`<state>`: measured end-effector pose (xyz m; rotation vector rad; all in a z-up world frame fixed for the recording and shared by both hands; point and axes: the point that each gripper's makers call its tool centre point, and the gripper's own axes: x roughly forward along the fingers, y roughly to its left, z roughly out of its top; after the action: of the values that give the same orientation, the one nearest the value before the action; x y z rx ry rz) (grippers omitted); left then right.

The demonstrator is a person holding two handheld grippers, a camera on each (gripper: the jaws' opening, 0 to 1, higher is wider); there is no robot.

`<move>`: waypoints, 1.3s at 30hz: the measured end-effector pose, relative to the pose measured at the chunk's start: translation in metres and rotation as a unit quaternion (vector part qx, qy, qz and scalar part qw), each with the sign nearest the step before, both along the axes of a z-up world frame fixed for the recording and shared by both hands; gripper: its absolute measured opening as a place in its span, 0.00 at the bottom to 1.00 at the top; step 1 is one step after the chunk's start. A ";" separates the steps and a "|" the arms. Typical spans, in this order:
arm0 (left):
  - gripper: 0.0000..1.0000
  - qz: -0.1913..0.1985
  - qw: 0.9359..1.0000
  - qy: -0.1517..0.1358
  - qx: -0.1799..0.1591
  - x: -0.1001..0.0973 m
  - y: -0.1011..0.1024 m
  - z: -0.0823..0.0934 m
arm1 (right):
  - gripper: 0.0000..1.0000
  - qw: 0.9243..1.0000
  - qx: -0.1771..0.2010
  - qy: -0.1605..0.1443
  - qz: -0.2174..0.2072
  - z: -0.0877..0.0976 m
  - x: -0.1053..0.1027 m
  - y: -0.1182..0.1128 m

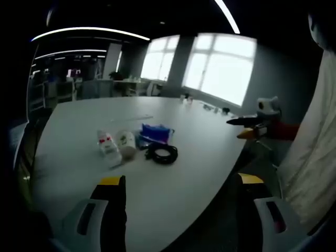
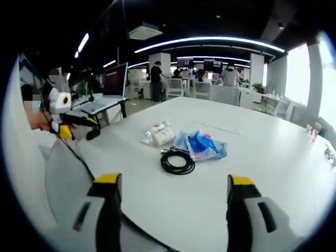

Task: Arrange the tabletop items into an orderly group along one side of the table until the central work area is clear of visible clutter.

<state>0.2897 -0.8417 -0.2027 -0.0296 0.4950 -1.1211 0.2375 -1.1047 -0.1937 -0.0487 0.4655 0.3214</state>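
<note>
A small cluster lies mid-table on the white table (image 1: 79, 121) (image 2: 273, 157). It holds a black coiled cable (image 1: 161, 153) (image 2: 177, 161), a blue plastic packet (image 1: 156, 133) (image 2: 202, 145), a white cylinder (image 1: 126, 143) and a white pack with red print (image 1: 106, 143). In the right gripper view the two white items (image 2: 158, 135) lie close together. My left gripper (image 1: 181, 181) is open, short of the cluster, with nothing between its jaws. My right gripper (image 2: 175, 182) is open too, hovering before the cable. Each gripper shows in the other's view, held off the table's edge (image 1: 252, 126) (image 2: 68, 125).
A person in white stands at the table's edge (image 1: 315, 157) (image 2: 31, 157). A thin pale strip (image 2: 223, 127) lies beyond the cluster. Small objects (image 1: 210, 106) sit along the window-side edge. A laptop on a stand (image 2: 113, 84) and several people are behind.
</note>
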 end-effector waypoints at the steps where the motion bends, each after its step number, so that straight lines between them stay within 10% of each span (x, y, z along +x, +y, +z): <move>1: 0.83 0.000 1.000 0.000 -0.001 0.000 0.000 0.000 | 0.81 1.000 0.000 0.000 0.000 0.000 0.000 0.000; 39: 0.81 -0.046 0.998 -0.034 -0.004 0.051 -0.044 0.027 | 0.70 1.000 -0.005 -0.005 -0.026 0.010 0.044 -0.004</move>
<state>0.3406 -0.8860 -0.1757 0.0253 0.4345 -1.2108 0.2815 -1.1088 -0.1837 -0.0476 0.4575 0.2687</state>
